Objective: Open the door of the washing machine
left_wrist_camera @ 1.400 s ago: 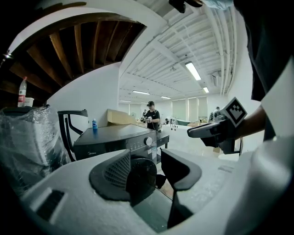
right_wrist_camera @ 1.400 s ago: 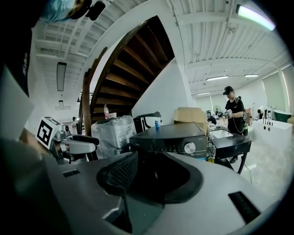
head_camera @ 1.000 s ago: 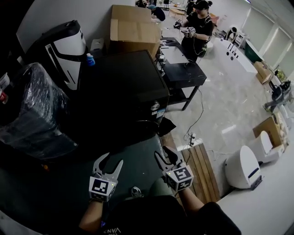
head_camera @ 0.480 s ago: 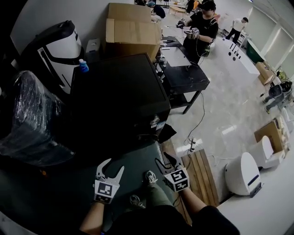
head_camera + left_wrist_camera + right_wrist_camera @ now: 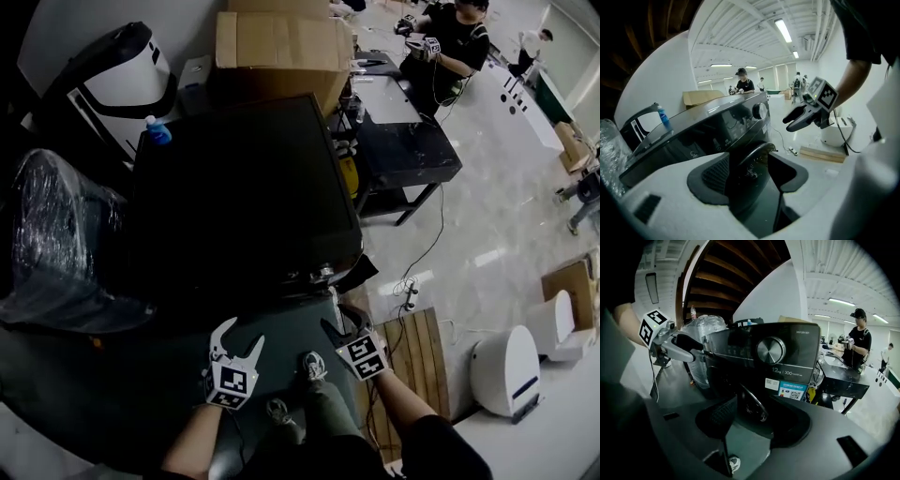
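- The black washing machine (image 5: pixel 244 187) stands just ahead of both grippers.
- Left gripper (image 5: pixel 241 336): jaws apart and opening, gripping nothing.
- Right gripper (image 5: pixel 339 322): jaws likewise opening, gripping nothing.
- The round door (image 5: pixel 752 408) sits low on the machine's front, below the control knob (image 5: pixel 770 349), untouched.

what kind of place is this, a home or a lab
Probably a big workshop or test lab, not a home: a black washing machine with a large cardboard box behind it and a plastic-wrapped bundle beside it, under long ceiling strip lights.
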### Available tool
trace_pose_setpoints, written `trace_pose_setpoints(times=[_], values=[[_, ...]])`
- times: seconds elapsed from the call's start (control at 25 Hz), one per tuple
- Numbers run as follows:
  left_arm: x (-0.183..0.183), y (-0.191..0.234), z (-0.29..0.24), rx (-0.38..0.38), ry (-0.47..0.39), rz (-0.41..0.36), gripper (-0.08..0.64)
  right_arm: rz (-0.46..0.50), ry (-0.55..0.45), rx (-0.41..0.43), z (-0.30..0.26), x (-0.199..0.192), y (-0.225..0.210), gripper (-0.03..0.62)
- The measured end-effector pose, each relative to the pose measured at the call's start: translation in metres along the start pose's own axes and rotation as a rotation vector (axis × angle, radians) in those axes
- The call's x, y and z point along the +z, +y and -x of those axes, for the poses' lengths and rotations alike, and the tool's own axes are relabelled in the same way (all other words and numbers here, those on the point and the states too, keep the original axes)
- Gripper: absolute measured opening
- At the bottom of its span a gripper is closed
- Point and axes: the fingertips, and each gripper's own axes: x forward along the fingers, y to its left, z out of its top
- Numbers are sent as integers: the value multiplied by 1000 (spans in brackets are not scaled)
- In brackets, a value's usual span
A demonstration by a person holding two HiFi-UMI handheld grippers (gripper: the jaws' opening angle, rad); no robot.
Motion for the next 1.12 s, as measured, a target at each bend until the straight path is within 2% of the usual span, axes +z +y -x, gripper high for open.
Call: trace_pose_setpoints(times=[0.24, 0.44, 0.64, 0.84, 1.0, 1.12], values=[[-3, 1, -52, -34, 97, -66, 252, 138, 77, 91, -54, -21, -25, 199], [-13, 2, -81, -31, 157, -103, 252, 304, 125, 158, -84, -38, -24, 199], [-33, -1, -98, -51, 214, -136, 252, 314, 156, 196, -111, -56, -28, 199], [-37, 3, -106, -48, 219, -189, 253, 316, 199, 229, -129, -82, -33, 199], [-38, 5, -111, -29, 219, -242, 244, 359, 187, 246, -139, -88, -32, 190], [-38, 2, -113, -18, 209, -252, 247, 378, 169, 221, -141, -89, -33, 170]])
